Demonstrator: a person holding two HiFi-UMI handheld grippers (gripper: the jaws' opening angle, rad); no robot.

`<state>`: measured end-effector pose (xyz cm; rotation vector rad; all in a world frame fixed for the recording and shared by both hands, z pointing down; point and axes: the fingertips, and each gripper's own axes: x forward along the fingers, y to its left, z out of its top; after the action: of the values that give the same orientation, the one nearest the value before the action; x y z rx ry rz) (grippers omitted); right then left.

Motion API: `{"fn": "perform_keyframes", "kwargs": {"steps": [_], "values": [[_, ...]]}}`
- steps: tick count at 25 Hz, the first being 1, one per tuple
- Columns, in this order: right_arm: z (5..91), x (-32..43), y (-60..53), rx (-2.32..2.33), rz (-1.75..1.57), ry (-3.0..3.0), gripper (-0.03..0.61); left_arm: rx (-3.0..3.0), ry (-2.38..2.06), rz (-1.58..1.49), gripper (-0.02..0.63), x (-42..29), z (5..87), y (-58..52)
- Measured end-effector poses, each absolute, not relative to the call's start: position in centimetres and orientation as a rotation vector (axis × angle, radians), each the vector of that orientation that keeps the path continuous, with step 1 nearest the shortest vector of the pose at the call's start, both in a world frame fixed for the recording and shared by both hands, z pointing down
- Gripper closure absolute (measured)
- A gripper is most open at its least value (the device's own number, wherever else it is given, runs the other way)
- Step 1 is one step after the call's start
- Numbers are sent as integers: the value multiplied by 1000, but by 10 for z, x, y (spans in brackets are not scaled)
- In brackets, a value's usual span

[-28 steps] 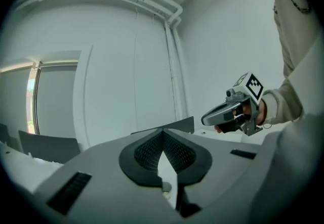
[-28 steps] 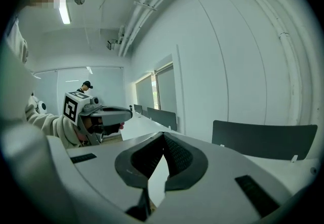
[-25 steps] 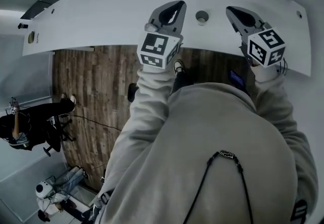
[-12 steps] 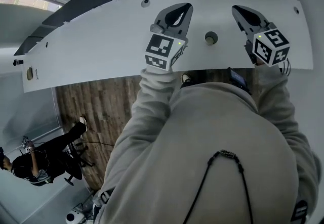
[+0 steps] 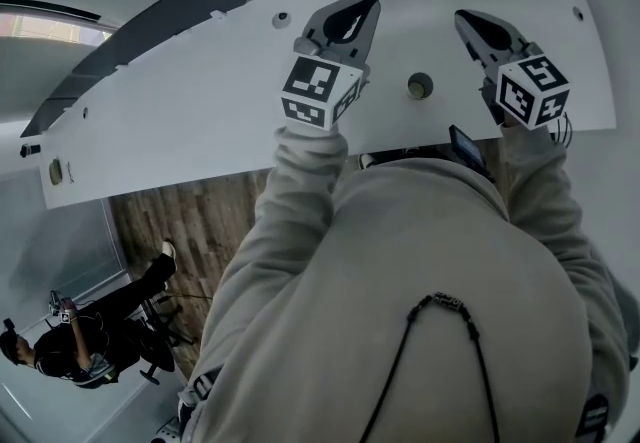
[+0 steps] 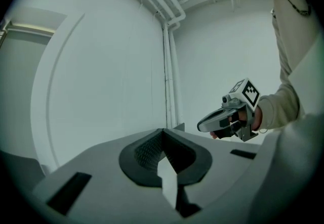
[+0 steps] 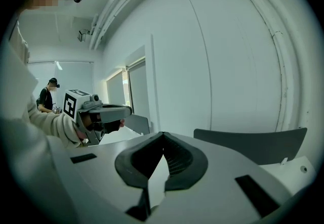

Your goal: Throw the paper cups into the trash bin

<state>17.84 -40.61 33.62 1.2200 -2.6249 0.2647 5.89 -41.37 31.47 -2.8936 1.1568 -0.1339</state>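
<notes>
**A:** A long white worktop curves across a pale-walled room, with wood floor showing on its near side. Why do both tools just hang over it?

**B:** It looks like a waiting pose. The left tool and the right tool are held side by side, pointing away from the person, one on each side of the cable hole. Both hover above the surface and neither touches it.

**A:** Is either one carrying anything?

**B:** No. Each tool's own view shows its jaws clenched tip to tip with nothing between them.

**A:** So where are the paper cups?

**B:** No view shows them, and none shows the trash bin. The stretch of worktop in sight is bare.

**A:** Then why hold the tools like that?

**B:** My guess is that with nothing in reach, tools held shut and level are simply parked. Any work would have to start by finding a cup.
</notes>
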Motion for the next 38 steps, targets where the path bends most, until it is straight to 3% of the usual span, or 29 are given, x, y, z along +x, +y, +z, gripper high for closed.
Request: {"fn": "perform_keyframes", "kwargs": {"steps": [16, 27, 38], "values": [[333, 170, -440, 1149, 248, -2645, 560, -2951, 1255, -150, 620, 57, 322, -434], [386, 169, -454, 1064, 422, -2594, 560, -3041, 1313, -223, 620, 58, 376, -442], [493, 173, -442, 953, 678, -2440, 555, -3169, 1431, -384, 620, 52, 478, -433]]}}
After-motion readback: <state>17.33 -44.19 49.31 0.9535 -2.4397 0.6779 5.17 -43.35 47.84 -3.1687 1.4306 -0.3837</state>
